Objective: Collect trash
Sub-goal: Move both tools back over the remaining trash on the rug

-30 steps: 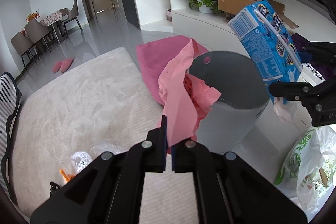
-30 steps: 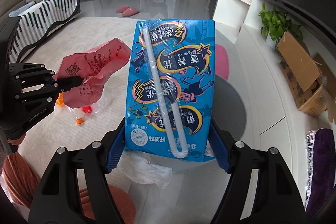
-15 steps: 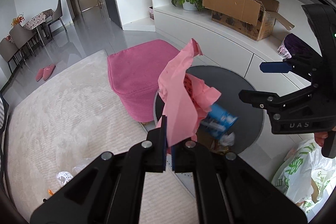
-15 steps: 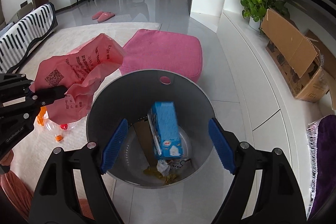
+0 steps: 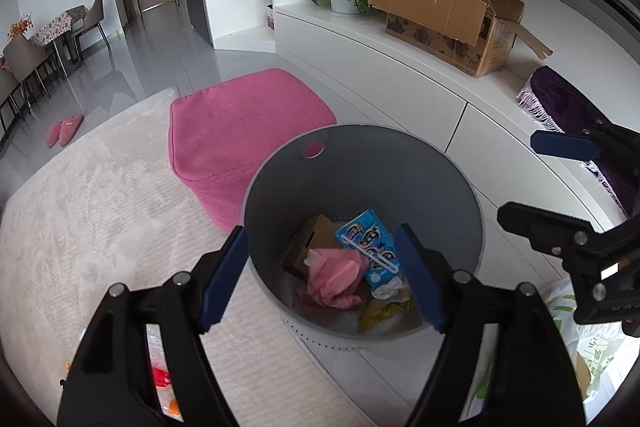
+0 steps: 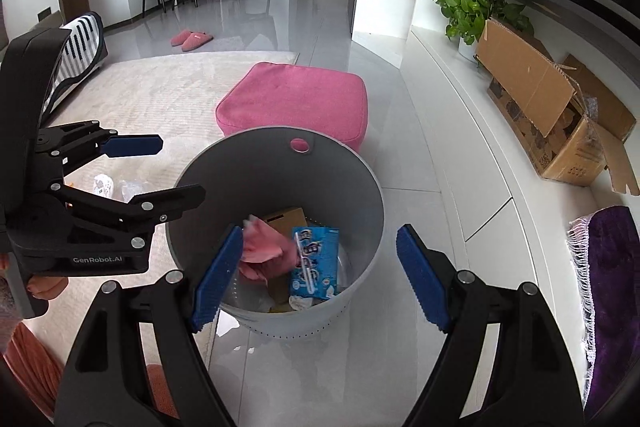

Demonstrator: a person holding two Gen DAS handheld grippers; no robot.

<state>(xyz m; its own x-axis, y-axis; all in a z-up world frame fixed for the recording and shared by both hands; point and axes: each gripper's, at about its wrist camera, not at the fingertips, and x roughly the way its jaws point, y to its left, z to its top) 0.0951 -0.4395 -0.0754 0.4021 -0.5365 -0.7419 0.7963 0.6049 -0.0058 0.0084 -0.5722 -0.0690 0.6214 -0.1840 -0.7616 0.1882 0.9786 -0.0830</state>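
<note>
Step in hand: the drop into the grey bin [image 5: 360,195] is finishing; both grippers are hanging over its mouth with nothing in them.
Left gripper [image 5: 320,275]: its jaws have just been opening and are standing spread above the near rim of the bin, with nothing between them; the pink wrapper [image 5: 334,277] is lying on the bin's floor below.
Right gripper [image 6: 318,277]: its jaws have been widening too and are standing wide apart over the bin, pinching nothing.
Blue carton [image 6: 314,263]: resting inside the bin, just beside the pink wrapper and leaning against a brown cardboard piece [image 6: 286,217] at the back of the bin's floor.
Other contents: crumpled white and yellow scraps are showing near the carton, at the front of the bin's floor.
Trash not yet collected: small clear and white pieces [image 6: 106,187] are lying on the cream rug [image 6: 160,87], on the left side of the bin; orange and red bits [image 5: 162,377] are showing on the rug under the left gripper.
Next move, as I judge it: the grippers are needing to swing away from the bin toward the rug, dip low and close on one of those thin, light scraps.
Caution: the clear pieces are looking flimsy, so a pinch at a crumpled fold seems safer than at a flat edge.
</note>
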